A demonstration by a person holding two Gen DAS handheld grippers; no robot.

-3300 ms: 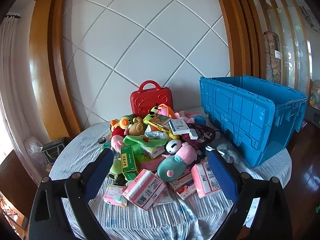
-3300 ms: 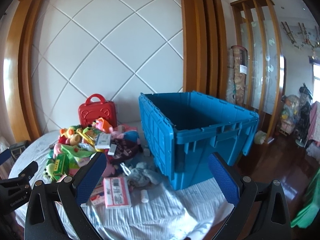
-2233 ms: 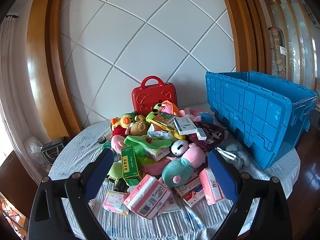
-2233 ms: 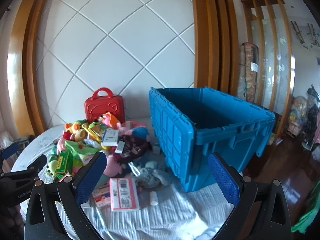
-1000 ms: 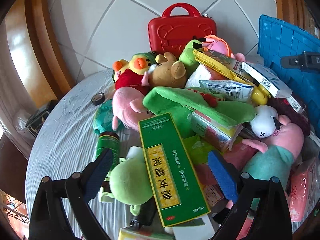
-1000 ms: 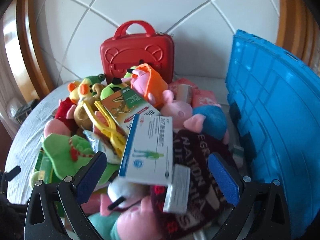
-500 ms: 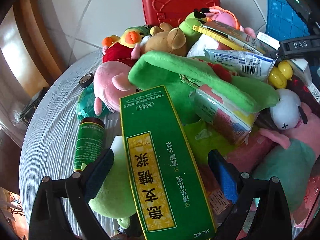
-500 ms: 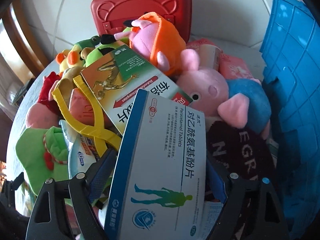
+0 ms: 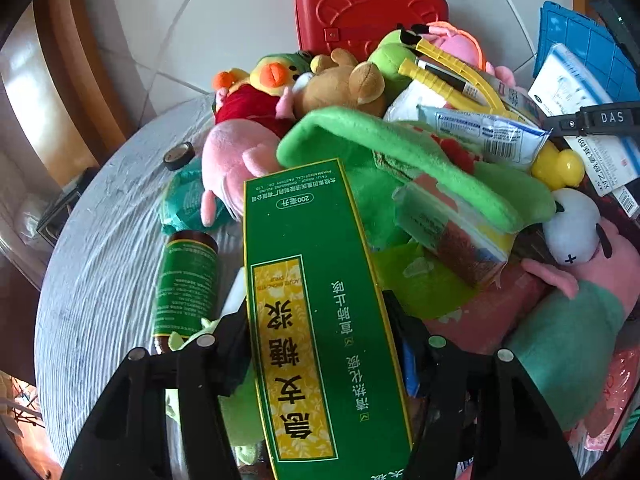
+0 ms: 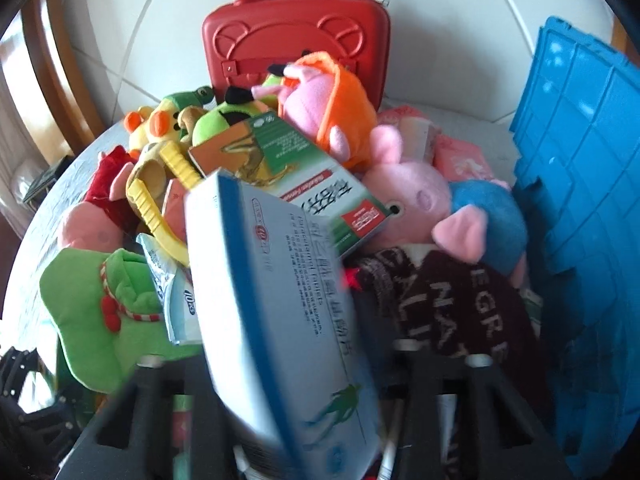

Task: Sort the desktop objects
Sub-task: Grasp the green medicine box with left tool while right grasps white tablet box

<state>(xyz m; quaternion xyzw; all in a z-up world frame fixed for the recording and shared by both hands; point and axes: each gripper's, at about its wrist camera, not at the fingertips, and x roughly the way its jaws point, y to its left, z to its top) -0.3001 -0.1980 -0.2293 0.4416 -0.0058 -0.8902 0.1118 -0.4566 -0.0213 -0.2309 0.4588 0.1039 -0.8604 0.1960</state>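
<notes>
Both grippers have closed: left gripper (image 9: 320, 344) clamps the flat green carton (image 9: 316, 320), right gripper (image 10: 288, 364) the glossy white-blue box (image 10: 280, 312).

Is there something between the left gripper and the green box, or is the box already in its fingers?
Nothing visible stands between them. The left gripper is closed on the green box, one finger on each long side. The brown bottle lies beside it, outside the grip.
</notes>
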